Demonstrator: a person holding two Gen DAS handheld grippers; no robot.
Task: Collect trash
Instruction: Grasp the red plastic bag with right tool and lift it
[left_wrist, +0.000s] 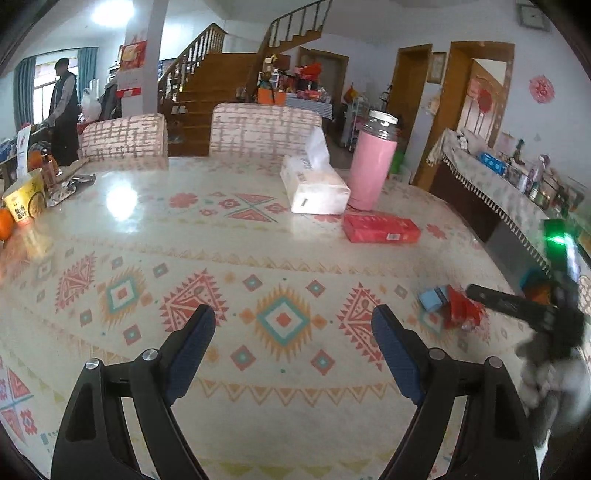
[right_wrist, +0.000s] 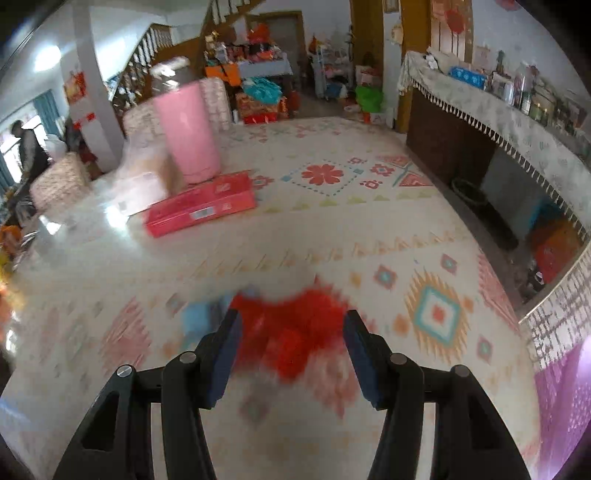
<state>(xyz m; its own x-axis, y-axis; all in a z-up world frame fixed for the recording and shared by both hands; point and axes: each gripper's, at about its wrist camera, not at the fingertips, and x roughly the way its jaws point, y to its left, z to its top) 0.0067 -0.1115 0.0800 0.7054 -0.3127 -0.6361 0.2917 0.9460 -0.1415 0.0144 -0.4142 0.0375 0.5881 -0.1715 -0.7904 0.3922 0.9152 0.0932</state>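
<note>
Left tool (left_wrist: 293, 319) and right tool (right_wrist: 291, 326): black angular arms, silver pivot screws, blue ribbed pads

Tissue box (left_wrist: 314, 184) left of flask (left_wrist: 371, 166); flat carton (left_wrist: 380, 229) before both.

The patterned surface (left_wrist: 155, 236) looks glossy and smooth. The pink flask (left_wrist: 371, 166) has a matt body and shiny metal cap; the red wrapper (left_wrist: 463, 308) is crinkled.
</note>
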